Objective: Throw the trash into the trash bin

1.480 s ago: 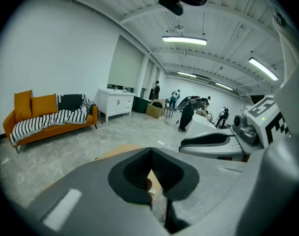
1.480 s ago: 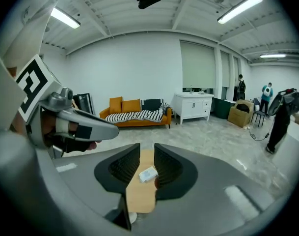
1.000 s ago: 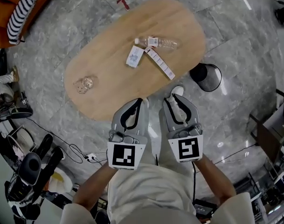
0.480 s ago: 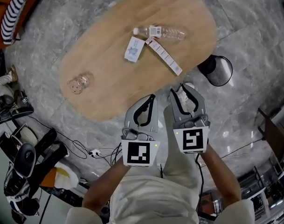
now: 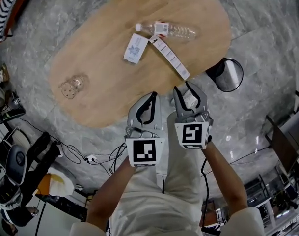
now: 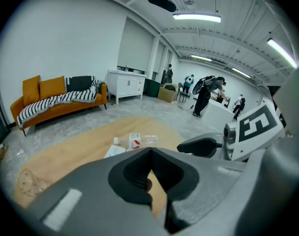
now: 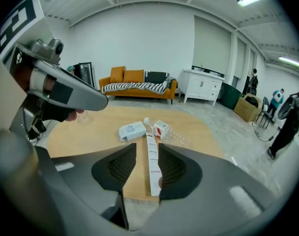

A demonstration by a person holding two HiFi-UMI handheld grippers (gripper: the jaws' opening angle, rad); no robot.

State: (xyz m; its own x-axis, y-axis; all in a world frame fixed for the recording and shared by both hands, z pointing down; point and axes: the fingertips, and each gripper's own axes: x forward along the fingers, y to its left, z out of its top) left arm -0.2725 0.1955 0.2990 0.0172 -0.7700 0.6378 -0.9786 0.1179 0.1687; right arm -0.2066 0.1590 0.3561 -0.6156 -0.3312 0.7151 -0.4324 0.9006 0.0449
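Both tongs side by side above the near edge of the wooden table [image 5: 105,77], pointing forward and down. Left tongs [image 5: 152,97] clenched, tips meeting, nothing gripped. Right tongs [image 5: 182,86] released, jaws parted and just now opening wider, nothing between the pads.

Straight ahead of the right tongs, showing through the gap between its jaws in the right gripper view: a long printed paper strip [image 5: 170,59], its near end at the table edge just ahead of the tips. Farther ahead, near the strip's far end: a clear plastic bottle [image 5: 171,31] lying on its side, and left of it a small flat pale packet [image 5: 134,49]. Ahead and well to the left of the left tongs: a crumpled clear plastic piece [image 5: 70,86].

Right of the right tongs, on the floor beside the table: the dark trash bin [image 5: 227,75], open-topped.
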